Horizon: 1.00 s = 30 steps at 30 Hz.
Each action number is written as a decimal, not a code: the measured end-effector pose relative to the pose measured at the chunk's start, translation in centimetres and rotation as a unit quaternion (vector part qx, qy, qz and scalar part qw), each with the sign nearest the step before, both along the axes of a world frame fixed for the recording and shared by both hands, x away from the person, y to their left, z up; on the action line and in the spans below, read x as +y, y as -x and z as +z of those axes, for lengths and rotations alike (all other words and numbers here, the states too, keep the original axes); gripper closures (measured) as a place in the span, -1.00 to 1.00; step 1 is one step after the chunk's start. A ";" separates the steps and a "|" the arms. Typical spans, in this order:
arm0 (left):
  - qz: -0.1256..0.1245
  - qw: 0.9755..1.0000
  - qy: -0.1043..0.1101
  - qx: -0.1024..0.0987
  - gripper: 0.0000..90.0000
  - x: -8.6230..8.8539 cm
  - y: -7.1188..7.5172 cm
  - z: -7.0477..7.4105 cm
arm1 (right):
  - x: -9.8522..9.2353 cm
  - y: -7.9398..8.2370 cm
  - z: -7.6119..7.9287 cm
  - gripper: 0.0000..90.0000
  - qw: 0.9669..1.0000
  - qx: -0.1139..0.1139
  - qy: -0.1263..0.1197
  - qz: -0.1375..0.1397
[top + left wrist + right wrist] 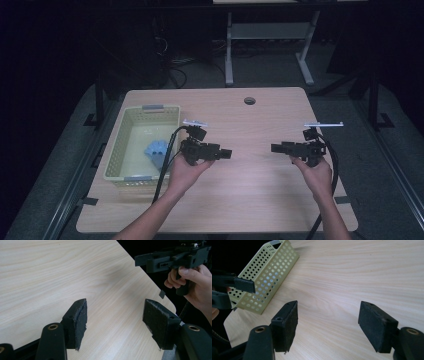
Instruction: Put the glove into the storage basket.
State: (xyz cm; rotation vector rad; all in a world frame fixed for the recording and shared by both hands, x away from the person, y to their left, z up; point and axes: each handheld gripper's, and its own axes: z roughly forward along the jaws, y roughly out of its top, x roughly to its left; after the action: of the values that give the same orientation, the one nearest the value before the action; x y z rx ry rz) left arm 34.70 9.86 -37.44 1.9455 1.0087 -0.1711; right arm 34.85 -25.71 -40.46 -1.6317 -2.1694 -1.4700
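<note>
My left gripper (226,153) hovers over the wooden table (250,195), just right of a pale yellow perforated basket (125,150), and points right. Its jaws (115,306) stand open over bare wood with nothing between them. My right gripper (275,148) is held at the table's right side and points left, facing the other. Its jaws (328,308) are also open and empty. A crumpled blue item (156,150) lies inside the basket. The right gripper view has the basket (267,272) at its upper left, with the left gripper's tip (244,285) in front of it.
A round cable hole (249,100) sits near the table's far edge. Beyond the table stands a white desk frame (270,35) on a dark floor. A cable trails from each gripper toward the near edge. The table's right corner (172,306) is close to the left gripper's jaws.
</note>
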 end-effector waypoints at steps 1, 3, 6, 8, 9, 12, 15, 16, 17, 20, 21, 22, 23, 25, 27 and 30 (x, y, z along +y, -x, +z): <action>-0.001 1.000 0.000 0.002 -0.21 -0.1 0.1 -0.2 | -0.1 0.0 -0.1 -0.29 1.000 -0.001 0.000 -0.001; -0.003 1.000 -0.002 0.001 -0.21 -0.3 0.2 -0.5 | -0.4 0.3 -0.5 -0.30 1.000 0.005 0.001 -0.004; -0.005 1.000 -0.001 0.001 -0.21 -0.5 0.4 -0.9 | -0.8 0.5 -0.9 -0.31 1.000 0.011 0.005 -0.006; -0.007 1.000 0.000 0.002 -0.22 -0.7 0.4 -1.1 | -1.1 0.6 -1.2 -0.30 1.000 0.007 0.005 -0.007; -0.009 1.000 0.000 0.002 -0.22 -0.8 0.5 -1.3 | -1.2 0.7 -1.3 -0.30 1.000 0.010 0.005 -0.009; -0.009 1.000 -0.001 0.001 -0.24 -1.1 0.7 -1.6 | -1.6 1.0 -1.8 -0.30 1.000 0.013 0.004 -0.010; -0.012 1.000 0.000 -0.001 -0.24 -1.3 0.9 -1.9 | -1.8 1.3 -2.2 -0.31 1.000 0.020 0.004 -0.013; -0.013 1.000 0.001 -0.001 -0.25 -1.4 1.0 -2.0 | -1.8 1.4 -2.4 -0.31 1.000 0.020 0.006 -0.011; -0.014 1.000 0.001 0.000 -0.25 -1.5 1.1 -2.1 | -1.9 1.5 -2.4 -0.31 1.000 0.022 0.007 -0.010; -0.017 1.000 -0.001 -0.004 -0.26 -1.7 1.4 -2.4 | -2.0 1.9 -2.8 -0.32 1.000 0.027 0.009 -0.006; -0.016 1.000 -0.001 -0.004 -0.26 -1.8 1.5 -2.5 | -2.0 2.0 -2.9 -0.31 1.000 0.023 0.011 -0.006; -0.019 1.000 -0.004 -0.006 -0.26 -1.8 1.7 -2.7 | -2.0 2.2 -3.0 -0.31 1.000 0.023 0.011 -0.005; -0.018 1.000 -0.005 -0.007 -0.26 -1.8 1.7 -2.8 | -2.0 2.3 -3.1 -0.31 1.000 0.024 0.011 -0.004; -0.019 1.000 -0.004 -0.007 -0.26 -1.9 2.0 -3.1 | -2.0 2.6 -3.2 -0.32 1.000 0.024 0.014 -0.002; -0.021 1.000 -0.004 -0.009 -0.27 -1.8 2.2 -3.4 | -2.0 2.8 -3.4 -0.32 1.000 0.023 0.014 0.001; -0.023 1.000 -0.005 -0.012 -0.27 -1.8 2.6 -3.6 | -2.1 3.2 -3.6 -0.33 1.000 0.026 0.018 0.004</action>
State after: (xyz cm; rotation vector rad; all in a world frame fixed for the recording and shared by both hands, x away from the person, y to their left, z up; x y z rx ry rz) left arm 32.14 8.08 -41.07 1.9756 0.9504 -0.1679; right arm 31.60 -27.78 -44.04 -1.6519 -2.1852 -1.3791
